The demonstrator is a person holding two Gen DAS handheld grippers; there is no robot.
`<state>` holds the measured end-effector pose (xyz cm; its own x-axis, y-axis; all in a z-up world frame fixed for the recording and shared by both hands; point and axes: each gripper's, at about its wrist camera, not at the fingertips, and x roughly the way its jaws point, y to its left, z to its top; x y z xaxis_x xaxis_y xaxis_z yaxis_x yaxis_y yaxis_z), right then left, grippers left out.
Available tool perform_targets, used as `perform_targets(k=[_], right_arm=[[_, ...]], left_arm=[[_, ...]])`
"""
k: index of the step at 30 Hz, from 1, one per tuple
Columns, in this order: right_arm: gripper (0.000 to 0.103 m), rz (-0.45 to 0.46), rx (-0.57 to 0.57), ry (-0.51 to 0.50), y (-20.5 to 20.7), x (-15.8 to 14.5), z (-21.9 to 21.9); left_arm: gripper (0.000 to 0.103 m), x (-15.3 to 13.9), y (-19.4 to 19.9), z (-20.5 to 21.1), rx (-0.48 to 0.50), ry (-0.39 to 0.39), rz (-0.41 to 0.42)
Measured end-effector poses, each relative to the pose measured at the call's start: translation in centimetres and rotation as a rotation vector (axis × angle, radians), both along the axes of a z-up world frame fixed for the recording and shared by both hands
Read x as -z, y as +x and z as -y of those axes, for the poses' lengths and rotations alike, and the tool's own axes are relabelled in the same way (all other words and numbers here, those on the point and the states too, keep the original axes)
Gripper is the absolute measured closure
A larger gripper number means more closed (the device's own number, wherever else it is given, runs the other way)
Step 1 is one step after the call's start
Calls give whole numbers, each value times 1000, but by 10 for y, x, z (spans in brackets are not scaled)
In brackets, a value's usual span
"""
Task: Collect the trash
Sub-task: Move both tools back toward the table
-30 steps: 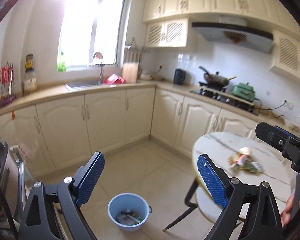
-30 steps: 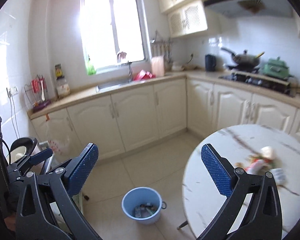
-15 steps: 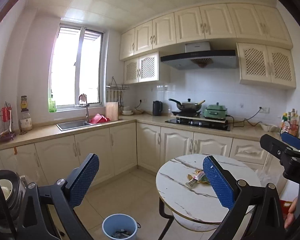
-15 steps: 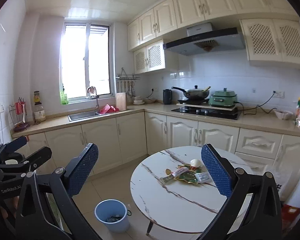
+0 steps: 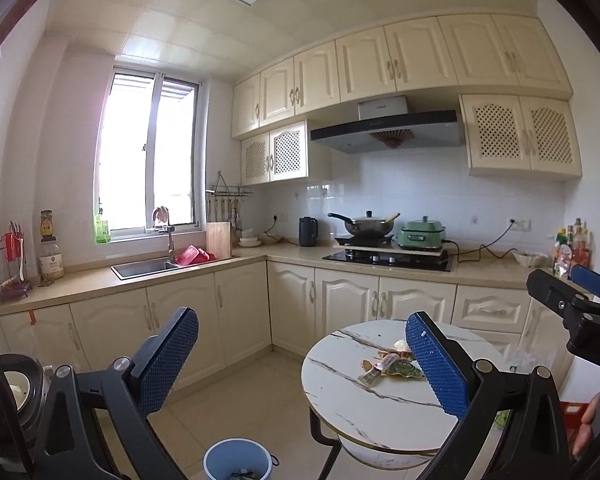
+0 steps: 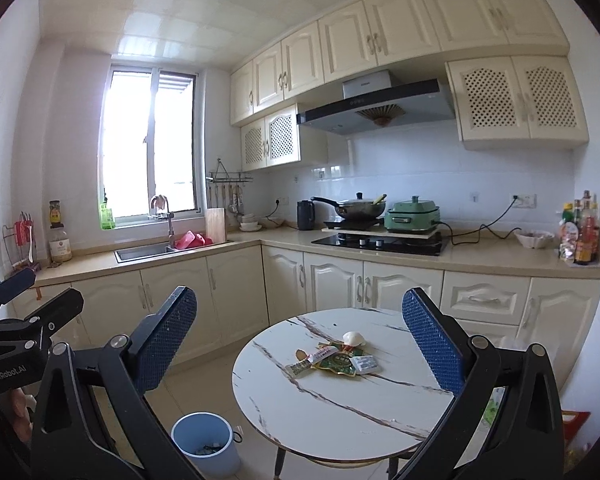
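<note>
Both the left gripper (image 5: pixel 302 364) and right gripper (image 6: pixel 300 342) gape empty; wrappers (image 6: pixel 334 361) lie on the marble table (image 6: pixel 340 408) (blue bin (image 6: pixel 204 442) beside it).

Open floor (image 6: pixel 204 376) before table (image 6: pixel 300 404) — blue bin (image 6: pixel 204 444) beside table leg.

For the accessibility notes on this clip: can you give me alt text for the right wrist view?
The open right gripper, holding nothing, faces a round marble table bearing a small pile of wrappers and a white shell-like scrap. A blue bin stands on the floor left of the table, with cream kitchen cabinets behind.
</note>
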<state>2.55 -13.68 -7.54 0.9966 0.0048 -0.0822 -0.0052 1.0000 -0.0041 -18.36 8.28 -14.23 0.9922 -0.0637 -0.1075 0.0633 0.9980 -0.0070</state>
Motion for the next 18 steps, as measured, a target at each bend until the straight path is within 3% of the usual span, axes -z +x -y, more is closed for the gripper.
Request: perform_targets(k=[18], right_arm=[[0, -12, 12, 18, 3, 6, 16]], left_arm=[[1, -29, 40, 10, -5, 2, -39]])
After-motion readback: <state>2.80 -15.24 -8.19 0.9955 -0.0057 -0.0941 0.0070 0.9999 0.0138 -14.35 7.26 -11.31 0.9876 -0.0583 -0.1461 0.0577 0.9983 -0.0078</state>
